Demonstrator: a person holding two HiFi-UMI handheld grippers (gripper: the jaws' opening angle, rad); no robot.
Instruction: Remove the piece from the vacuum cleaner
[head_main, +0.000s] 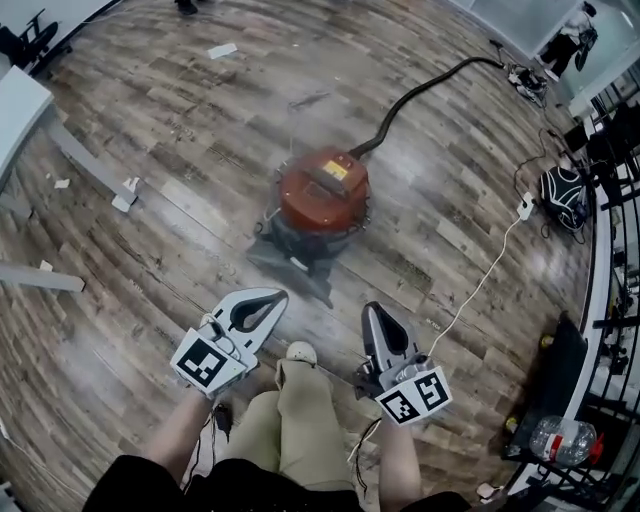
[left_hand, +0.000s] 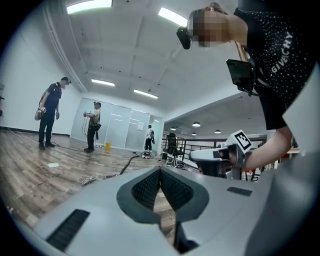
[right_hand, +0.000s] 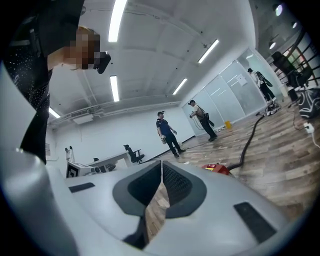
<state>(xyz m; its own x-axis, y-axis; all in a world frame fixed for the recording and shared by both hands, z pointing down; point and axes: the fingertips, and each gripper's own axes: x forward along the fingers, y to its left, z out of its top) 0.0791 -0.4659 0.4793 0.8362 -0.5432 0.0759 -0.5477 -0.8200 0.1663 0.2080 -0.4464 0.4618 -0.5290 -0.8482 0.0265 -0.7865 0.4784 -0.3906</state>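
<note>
Red round vacuum cleaner (head_main: 322, 192), black hose (head_main: 420, 88) attached.

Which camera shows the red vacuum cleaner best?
The head view: it shows the whole vacuum cleaner from above, with its black hose. The right gripper view catches only a small red edge of it. The left gripper view doesn't show it.

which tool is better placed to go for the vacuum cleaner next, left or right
Probably right. The right tool has the vacuum cleaner just ahead in its own view, beside its tip. The left tool points across at the right one, with no vacuum in its view. Both are shut, empty and short of it.
</note>
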